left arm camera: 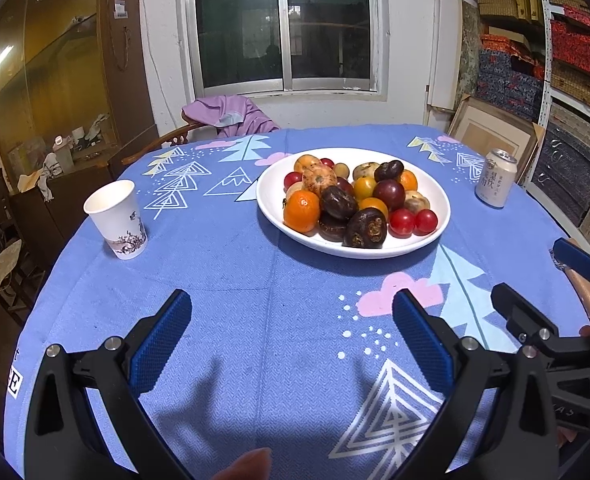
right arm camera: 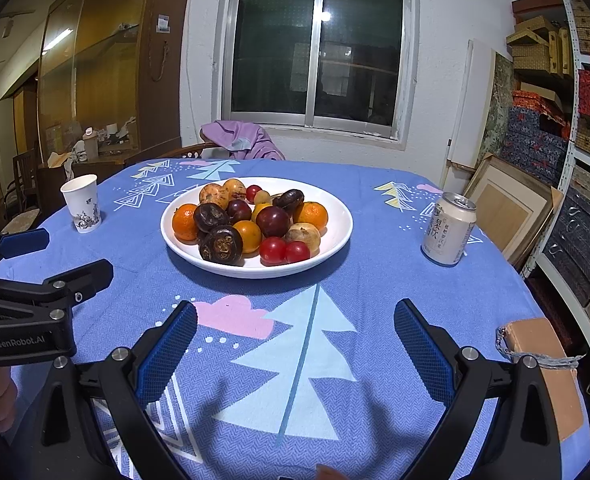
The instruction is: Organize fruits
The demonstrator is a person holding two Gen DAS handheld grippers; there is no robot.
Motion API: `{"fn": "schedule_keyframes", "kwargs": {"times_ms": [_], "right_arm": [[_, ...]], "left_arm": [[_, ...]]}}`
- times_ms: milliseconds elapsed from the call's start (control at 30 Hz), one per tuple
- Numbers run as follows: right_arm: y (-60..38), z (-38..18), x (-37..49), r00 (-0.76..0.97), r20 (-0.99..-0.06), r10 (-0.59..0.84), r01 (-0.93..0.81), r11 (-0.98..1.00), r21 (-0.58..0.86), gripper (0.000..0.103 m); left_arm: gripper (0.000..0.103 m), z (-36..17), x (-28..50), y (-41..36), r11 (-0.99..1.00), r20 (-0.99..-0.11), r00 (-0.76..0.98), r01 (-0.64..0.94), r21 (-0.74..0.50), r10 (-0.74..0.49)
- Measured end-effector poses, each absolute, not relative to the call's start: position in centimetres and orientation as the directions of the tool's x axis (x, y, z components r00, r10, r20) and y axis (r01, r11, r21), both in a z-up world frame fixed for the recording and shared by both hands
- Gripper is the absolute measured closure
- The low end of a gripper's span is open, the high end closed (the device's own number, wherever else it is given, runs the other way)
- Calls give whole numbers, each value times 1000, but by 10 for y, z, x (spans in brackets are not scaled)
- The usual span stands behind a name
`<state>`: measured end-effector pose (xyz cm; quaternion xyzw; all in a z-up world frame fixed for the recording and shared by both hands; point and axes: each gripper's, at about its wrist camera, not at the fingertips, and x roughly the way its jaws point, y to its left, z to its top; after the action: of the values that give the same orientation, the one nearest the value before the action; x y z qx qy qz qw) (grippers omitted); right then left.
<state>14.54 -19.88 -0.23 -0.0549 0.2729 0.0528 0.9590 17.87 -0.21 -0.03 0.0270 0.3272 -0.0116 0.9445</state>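
All fruits heaped on plate; none loose on tablecloth. Left gripper and right gripper spread apart, empty. Stage indeterminate.

A blue cloth printed with white and pale blue trees and pink clouds covers the table. At its centre a white plate holds orange, dark purple, red and yellow fruit. At 10 o'clock stands a white cup with a dark floral print; at 2 o'clock, a cream can with dark lettering. Both grippers, left and right, are black with blue pads.
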Motion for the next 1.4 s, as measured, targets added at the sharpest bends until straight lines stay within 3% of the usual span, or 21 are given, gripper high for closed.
{"fn": "schedule_keyframes", "kwargs": {"times_ms": [1400], "right_arm": [[-199,-3,145,846,-528,72,-132,988,-76,3]], "left_arm": [[4,-5,180,-3,998,-633,774,42,51,0]]}}
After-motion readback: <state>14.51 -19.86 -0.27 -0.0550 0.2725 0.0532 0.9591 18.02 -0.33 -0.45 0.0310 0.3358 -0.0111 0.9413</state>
